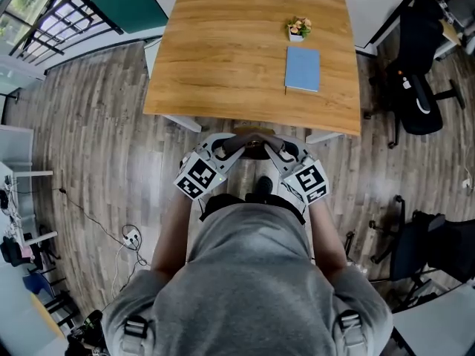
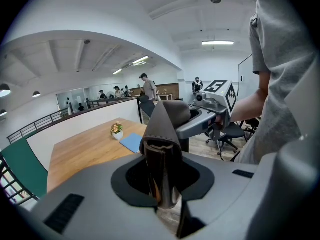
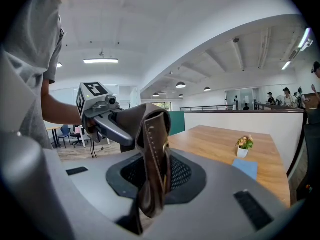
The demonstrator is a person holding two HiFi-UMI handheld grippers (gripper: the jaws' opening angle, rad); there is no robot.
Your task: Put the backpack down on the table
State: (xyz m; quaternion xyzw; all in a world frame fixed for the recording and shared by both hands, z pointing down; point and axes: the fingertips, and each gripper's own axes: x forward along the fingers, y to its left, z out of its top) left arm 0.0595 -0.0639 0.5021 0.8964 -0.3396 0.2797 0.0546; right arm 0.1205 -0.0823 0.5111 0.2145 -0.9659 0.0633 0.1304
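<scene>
Two grippers, left [image 1: 239, 144] and right [image 1: 269, 145], both clamp the one brown leather handle [image 1: 253, 141] of one smooth grey backpack [image 2: 90, 194], held just short of the one rectangular wooden table [image 1: 223, 50]. The handle rises from a black mesh recess [image 3: 185, 176]. The pack's long axis runs toward the table, handle end first. One flower pot [image 1: 299, 28] and one flat blue notebook [image 1: 303, 69] sit on the table's right side.

In the head view your torso [image 1: 249, 273] hides nearly all the backpack [image 1: 253, 144]; only its brown handle shows at centre. The chair [image 1: 434, 247] at lower right is cropped by the edge.
</scene>
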